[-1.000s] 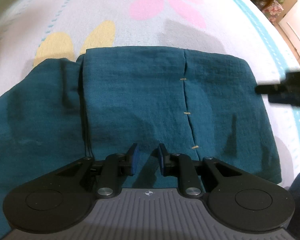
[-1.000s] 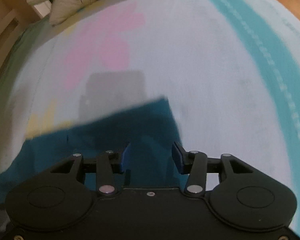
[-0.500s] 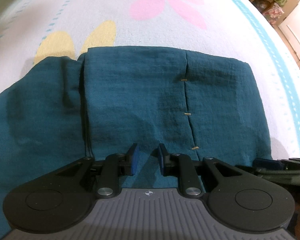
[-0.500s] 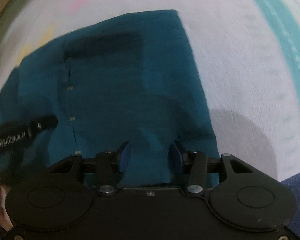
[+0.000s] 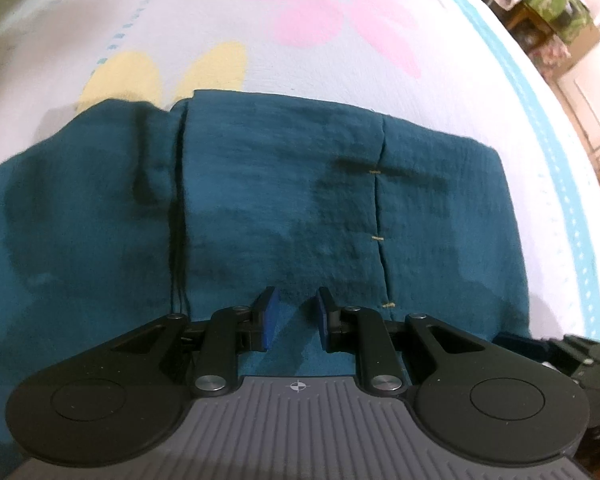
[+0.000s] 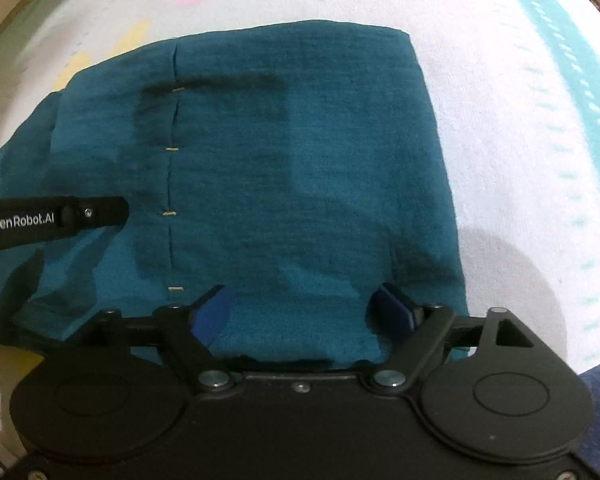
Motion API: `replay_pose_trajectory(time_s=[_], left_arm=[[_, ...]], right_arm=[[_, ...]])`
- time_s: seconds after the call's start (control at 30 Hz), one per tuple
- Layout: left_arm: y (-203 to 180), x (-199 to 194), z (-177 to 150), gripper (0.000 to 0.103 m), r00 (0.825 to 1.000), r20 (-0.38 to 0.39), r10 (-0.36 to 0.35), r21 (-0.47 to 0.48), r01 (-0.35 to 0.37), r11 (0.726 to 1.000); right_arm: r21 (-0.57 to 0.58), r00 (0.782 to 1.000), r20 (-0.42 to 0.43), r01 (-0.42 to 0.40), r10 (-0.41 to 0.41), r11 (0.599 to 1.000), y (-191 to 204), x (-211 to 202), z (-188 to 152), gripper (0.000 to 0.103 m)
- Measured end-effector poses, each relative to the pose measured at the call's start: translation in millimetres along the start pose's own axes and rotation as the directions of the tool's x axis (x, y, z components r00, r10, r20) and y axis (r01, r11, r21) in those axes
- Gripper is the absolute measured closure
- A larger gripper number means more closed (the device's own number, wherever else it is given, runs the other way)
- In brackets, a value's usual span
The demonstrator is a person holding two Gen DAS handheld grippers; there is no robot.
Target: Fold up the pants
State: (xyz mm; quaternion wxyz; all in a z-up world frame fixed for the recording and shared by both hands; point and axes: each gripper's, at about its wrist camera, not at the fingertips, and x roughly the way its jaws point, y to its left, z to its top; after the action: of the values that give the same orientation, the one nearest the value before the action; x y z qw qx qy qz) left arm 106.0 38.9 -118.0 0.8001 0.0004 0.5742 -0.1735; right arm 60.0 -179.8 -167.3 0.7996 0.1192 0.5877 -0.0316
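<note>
Teal pants (image 5: 284,200) lie folded flat on a flowered bedspread (image 5: 340,60). Over their near edge, the right gripper (image 6: 304,312) has just been opening, nothing pinched. The left gripper (image 5: 292,320) stays narrowed, perhaps nipping cloth; I cannot tell.

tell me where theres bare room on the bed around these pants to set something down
Free: the sheet beyond the teal pants' far edge, by the pink flower, and the white strip between their right edge and the turquoise stripe. Crowded: the near edge, where both grippers hang.
</note>
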Motion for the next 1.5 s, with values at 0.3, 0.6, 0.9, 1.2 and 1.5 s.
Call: replay_pose_trajectory(time_s=[0.3, 0.6, 0.9, 1.2, 1.5], left_arm=[[9, -7, -3, 0.083, 1.000, 0.002, -0.007, -0.040, 0.007, 0.999], [-5, -23, -13, 0.083, 0.987, 0.050, 0.152, 0.007, -0.153, 0.988], [3, -79, -15, 0.083, 0.878, 0.229, 0.420, -0.138, -0.398, 0.907], [28, -153, -4, 0.083, 0.829, 0.322, 0.456, -0.256, -0.388, 0.886], [81, -223, 8, 0.082, 0.822, 0.304, 0.481, -0.264, -0.413, 0.872]], right_arm=[[-0.025, 0.999, -0.015, -0.042, 0.042, 0.999, 5, 5, -6, 0.000], [-0.035, 0.999, -0.018, -0.045, 0.045, 0.998, 2, 2, -7, 0.000], [-0.024, 0.998, -0.017, -0.063, 0.063, 0.998, -3, 0, -6, 0.000], [-0.030, 0.996, -0.004, -0.089, 0.089, 0.996, -9, -5, -10, 0.008], [0.003, 0.987, 0.069, -0.144, 0.144, 0.990, -20, -24, -16, 0.031]])
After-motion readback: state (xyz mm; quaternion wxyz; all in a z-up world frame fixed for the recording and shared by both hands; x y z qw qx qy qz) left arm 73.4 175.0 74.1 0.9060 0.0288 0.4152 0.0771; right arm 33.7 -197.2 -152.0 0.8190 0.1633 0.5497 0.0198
